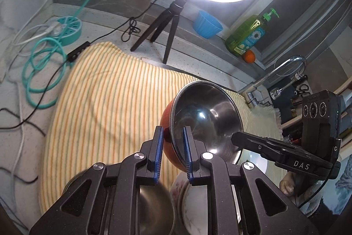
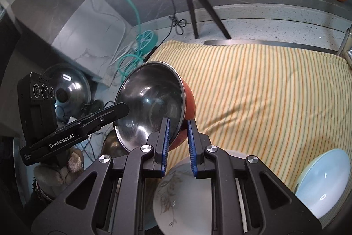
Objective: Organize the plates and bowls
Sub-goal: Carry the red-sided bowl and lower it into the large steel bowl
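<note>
We hold a steel bowl (image 1: 204, 116) tilted above the striped cloth (image 1: 105, 91), left gripper (image 1: 173, 147) and right gripper (image 2: 178, 138) each pinching opposite rims.

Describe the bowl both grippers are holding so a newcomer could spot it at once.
Start at the yellow striped cloth on the counter. Above its near edge a bowl hangs tilted, its rim pinched by the left gripper and right gripper. Unlike the white dishes nearby, it is steel inside, orange-red outside.
</note>
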A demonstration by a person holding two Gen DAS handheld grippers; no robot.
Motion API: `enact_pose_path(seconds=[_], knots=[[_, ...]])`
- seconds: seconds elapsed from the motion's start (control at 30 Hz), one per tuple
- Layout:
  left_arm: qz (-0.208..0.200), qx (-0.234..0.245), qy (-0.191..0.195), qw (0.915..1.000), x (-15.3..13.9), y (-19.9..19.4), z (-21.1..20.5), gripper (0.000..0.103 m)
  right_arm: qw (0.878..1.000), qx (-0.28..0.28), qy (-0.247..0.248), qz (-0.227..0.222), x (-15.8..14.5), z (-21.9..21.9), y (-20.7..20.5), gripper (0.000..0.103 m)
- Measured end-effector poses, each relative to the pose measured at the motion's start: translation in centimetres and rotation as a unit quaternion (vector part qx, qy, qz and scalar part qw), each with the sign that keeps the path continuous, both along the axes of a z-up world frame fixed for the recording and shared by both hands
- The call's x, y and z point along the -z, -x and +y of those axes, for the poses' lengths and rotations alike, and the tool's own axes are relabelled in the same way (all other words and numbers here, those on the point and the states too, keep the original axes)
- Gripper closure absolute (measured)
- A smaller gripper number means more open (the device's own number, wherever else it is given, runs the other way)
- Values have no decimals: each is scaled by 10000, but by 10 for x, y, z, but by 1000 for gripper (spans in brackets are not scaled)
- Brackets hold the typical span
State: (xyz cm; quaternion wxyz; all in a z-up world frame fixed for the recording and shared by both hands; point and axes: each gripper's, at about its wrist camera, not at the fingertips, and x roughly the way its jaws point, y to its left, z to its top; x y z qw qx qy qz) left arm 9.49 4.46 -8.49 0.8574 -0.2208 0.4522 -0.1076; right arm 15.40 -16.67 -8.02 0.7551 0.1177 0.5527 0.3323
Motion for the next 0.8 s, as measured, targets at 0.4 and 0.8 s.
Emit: enact_pose_path(seconds=[0.4,0.8], knots=[[95,-466,-50,9989,5,66,33,87,9976,-678,72,129,6,43,50,86],[341,-798,62,9962,25,101,53,87,9932,-1119,294,120,16,76,71,86]])
